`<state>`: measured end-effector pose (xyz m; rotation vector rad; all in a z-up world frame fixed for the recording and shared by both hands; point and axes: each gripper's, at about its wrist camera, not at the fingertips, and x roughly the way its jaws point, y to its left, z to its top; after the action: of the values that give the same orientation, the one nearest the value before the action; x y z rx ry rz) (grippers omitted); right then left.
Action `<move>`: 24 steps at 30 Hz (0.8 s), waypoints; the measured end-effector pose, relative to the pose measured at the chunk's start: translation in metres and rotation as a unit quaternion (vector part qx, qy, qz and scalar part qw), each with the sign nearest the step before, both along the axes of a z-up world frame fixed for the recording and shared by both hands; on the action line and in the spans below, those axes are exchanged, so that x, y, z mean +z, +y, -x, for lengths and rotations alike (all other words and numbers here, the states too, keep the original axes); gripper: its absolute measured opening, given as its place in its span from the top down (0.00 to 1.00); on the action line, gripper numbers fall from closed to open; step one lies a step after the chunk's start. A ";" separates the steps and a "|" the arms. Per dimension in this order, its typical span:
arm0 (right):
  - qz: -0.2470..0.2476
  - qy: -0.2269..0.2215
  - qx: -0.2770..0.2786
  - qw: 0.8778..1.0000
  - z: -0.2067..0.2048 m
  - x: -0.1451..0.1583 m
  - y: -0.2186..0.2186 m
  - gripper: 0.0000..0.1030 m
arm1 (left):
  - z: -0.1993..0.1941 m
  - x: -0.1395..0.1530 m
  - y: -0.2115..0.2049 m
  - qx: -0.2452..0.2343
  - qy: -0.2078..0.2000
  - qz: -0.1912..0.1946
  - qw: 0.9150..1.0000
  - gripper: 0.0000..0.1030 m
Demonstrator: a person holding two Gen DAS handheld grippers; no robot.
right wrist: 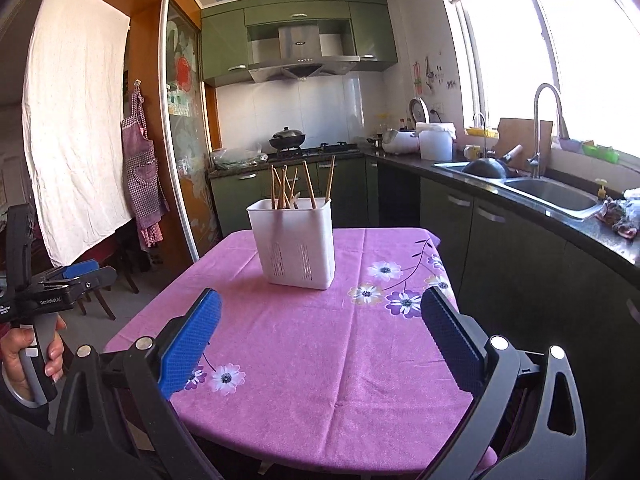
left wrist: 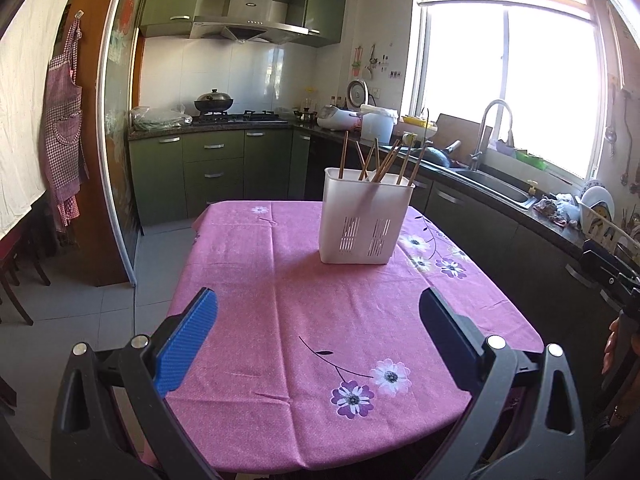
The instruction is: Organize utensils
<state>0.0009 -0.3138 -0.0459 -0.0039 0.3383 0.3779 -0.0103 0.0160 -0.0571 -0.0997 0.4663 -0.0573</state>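
A white slotted utensil holder (left wrist: 365,216) stands upright on the far right part of the pink flowered tablecloth (left wrist: 280,300). Several wooden chopsticks (left wrist: 384,162) stand in it. It also shows in the right wrist view (right wrist: 294,240), with the chopsticks (right wrist: 298,186) sticking out of its top. My left gripper (left wrist: 318,312) is open and empty above the near half of the table. My right gripper (right wrist: 320,316) is open and empty, short of the holder. The left gripper shows from the side at the left edge of the right wrist view (right wrist: 86,274).
Green cabinets and a stove with a black wok (left wrist: 213,101) line the far wall. A counter with a sink (right wrist: 552,194) and tap runs along the right. A checked apron (left wrist: 64,120) hangs on the left wall. Dark chairs (left wrist: 16,272) stand at the left.
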 end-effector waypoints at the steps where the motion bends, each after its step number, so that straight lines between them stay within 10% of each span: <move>1: 0.004 -0.007 0.001 1.000 0.006 0.004 0.002 0.04 | 0.004 0.002 -0.001 -0.001 -0.002 -0.001 1.000 0.07; 24: 0.012 -0.026 0.007 1.000 0.039 0.010 0.011 0.04 | 0.036 0.016 -0.014 -0.005 -0.022 -0.016 1.000 0.07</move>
<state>-0.0386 -0.3028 -0.0360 -0.0386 0.2921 0.3872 -0.0464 0.0016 -0.0407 -0.0637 0.4231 -0.0624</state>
